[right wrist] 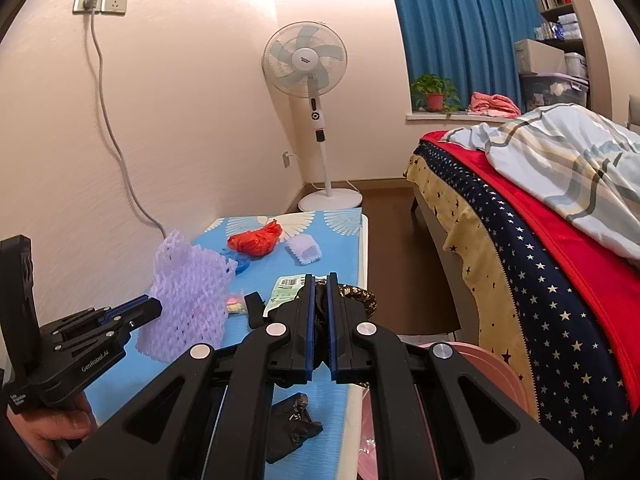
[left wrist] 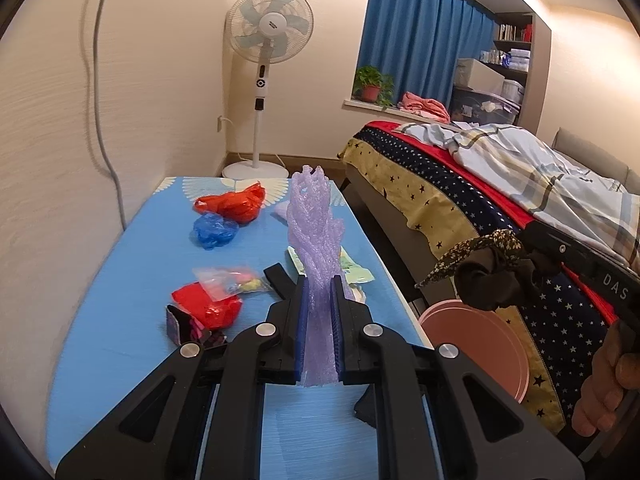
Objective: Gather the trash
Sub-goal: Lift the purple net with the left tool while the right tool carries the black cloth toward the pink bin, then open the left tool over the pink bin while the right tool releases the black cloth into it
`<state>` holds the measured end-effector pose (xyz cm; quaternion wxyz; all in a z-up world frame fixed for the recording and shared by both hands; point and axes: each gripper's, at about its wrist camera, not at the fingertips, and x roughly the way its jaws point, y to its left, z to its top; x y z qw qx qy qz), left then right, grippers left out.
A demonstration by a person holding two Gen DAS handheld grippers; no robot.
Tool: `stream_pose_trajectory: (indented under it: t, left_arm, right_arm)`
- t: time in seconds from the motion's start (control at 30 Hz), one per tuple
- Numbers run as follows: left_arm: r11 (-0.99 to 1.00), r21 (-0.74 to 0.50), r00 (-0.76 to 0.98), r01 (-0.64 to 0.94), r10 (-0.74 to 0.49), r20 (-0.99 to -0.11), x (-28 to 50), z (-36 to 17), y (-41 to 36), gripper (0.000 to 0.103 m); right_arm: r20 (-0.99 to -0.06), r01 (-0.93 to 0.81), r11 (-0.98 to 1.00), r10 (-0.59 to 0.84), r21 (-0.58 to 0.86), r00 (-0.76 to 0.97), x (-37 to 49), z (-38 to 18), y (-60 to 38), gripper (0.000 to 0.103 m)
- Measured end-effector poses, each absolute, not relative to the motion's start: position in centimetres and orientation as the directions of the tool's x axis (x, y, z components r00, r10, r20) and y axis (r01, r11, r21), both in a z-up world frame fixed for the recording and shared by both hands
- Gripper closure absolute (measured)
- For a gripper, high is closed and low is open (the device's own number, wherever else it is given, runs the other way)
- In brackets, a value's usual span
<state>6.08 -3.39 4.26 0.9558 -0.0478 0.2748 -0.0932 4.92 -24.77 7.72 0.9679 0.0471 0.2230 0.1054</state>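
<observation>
Left wrist view: the left tool point(left wrist: 320, 300) is seen closed on a purple foam net point(left wrist: 314, 236), which stands upright between the blue pads above the worktop point(left wrist: 132, 256). The worktop is covered with a light blue cloth. On it are seen a red plastic bag point(left wrist: 234, 201) and a blue plastic bag point(left wrist: 214, 231) touching each other near the far end, a clear packet point(left wrist: 224, 280) lying just beside a second red bag point(left wrist: 208, 307), and a green and white wrapper point(left wrist: 352, 272) partly hidden behind the net. At the right, the right tool point(left wrist: 516, 276) is held by a hand point(left wrist: 608, 384) and is clamped on a black cloth with a speckled bow point(left wrist: 480, 268), above a pink bin point(left wrist: 472, 344) that stands between the worktop and the bed point(left wrist: 480, 184).

In the right wrist view, the right tool point(right wrist: 319, 312) is shown nearly closed with the dark cloth point(right wrist: 320, 304) pinched between its pads. The left tool point(right wrist: 154, 308) is seen at the left with the foam net point(right wrist: 188, 296) gripped at its edge. A crumpled black bag point(right wrist: 292, 424) lies on the near part of the worktop point(right wrist: 340, 240), and a small piece of pale foam point(right wrist: 305, 250) lies beside the red bag point(right wrist: 256, 242). A standing fan point(right wrist: 306, 64) is placed in the corner.
</observation>
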Motion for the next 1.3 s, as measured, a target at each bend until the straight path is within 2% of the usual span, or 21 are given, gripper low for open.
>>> stream_pose_trajectory:
  t: [0.83,1.3]
  left_arm:
    - [0.947,-0.185,0.786,0.261,-0.320,-0.530,8.2,3.0,-10.3,0.092]
    - [0.908,-0.164,0.707,0.385,-0.404,-0.580,9.4,-0.8,-17.8,0.092]
  right_arm:
    - [-0.439,0.000,0.988,0.069,0.156,0.896,5.5,6.7,-30.5,0.097]
    - [-0.479,0.169,0.983,-0.114,0.074,0.871,5.5,4.5,-33.7,0.097]
